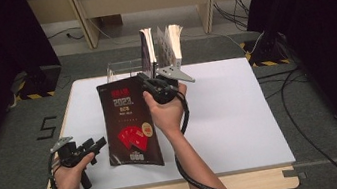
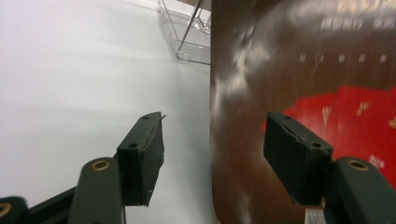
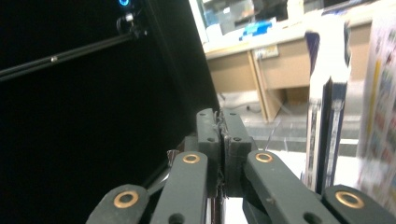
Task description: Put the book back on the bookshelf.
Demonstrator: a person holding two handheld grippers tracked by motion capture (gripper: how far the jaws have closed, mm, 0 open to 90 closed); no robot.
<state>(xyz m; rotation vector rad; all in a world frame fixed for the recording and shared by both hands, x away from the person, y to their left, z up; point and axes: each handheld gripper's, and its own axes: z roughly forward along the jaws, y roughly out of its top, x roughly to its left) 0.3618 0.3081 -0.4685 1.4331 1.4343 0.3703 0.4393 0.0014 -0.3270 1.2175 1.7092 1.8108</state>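
High view overhead; gripper views close, sharing dark book (image 1: 129, 125) cover.

The left gripper (image 2: 212, 154) has its jaws apart over the white table (image 2: 70, 70). A dark book (image 2: 299, 56), blurred, lies just past the right jaw. Behind it stands what looks like a wire rack (image 2: 189, 37).

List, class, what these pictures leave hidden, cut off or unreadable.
- Dark magazine: its cover print is too small in the high view, blurred in the left gripper view.
- Wire rack: partly hidden behind magazine and standing books.
- Right claw: the thin edge it pinches is unidentifiable.
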